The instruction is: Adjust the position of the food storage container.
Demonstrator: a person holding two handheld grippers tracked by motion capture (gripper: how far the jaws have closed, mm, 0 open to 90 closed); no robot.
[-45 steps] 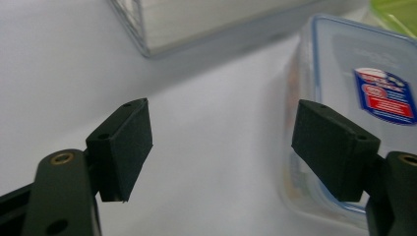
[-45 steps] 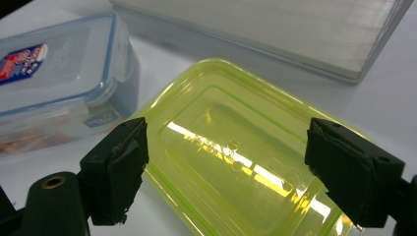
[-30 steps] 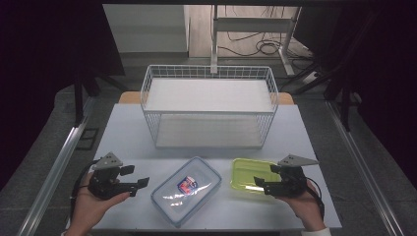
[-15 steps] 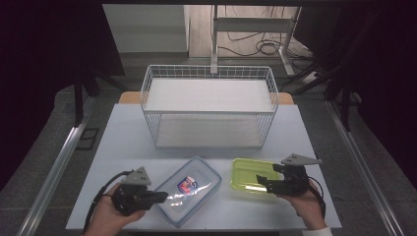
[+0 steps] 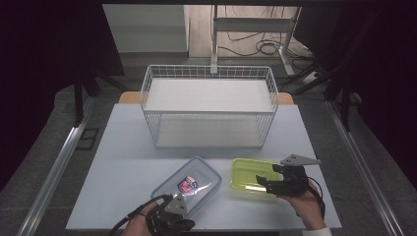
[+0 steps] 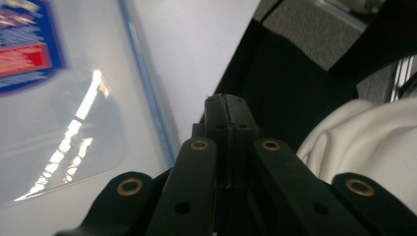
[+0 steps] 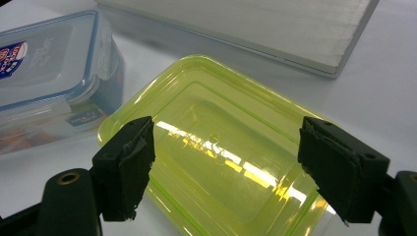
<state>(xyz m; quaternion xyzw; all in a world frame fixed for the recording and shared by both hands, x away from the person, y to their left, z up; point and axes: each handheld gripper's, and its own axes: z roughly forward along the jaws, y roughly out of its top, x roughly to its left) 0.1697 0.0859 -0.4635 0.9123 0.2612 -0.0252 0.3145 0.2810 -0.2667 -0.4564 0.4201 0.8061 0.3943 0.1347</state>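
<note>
Two lidded containers lay on the white table (image 5: pixel 123 152) in the high view, both on the person's side of the wire basket (image 5: pixel 209 105). The clear container (image 5: pixel 189 184), blue-rimmed and labelled, sat in front of the basket's left half; the yellow-green container (image 5: pixel 248 179) sat in front of its right half, just beside the clear one. The left gripper (image 5: pixel 169 223) was at the table's near edge, farther from the basket than the clear container and at that container's near corner. The right gripper (image 5: pixel 275 184) hovered at the near right part of the yellow-green container.

In the left gripper view, the left gripper (image 6: pixel 226 105) had its jaws pressed together with nothing between them, having just closed. The clear container (image 6: pixel 59 113) lay to the left of the jaws; whether they touched it could not be told.

In the right gripper view, the right gripper (image 7: pixel 226 162) had its jaws spread wide, one at each side over the yellow-green container (image 7: pixel 216 157), gripping nothing. The clear container (image 7: pixel 46 78) lay to the left, and the basket's white floor panel (image 7: pixel 255 24) lay beyond both.
</note>
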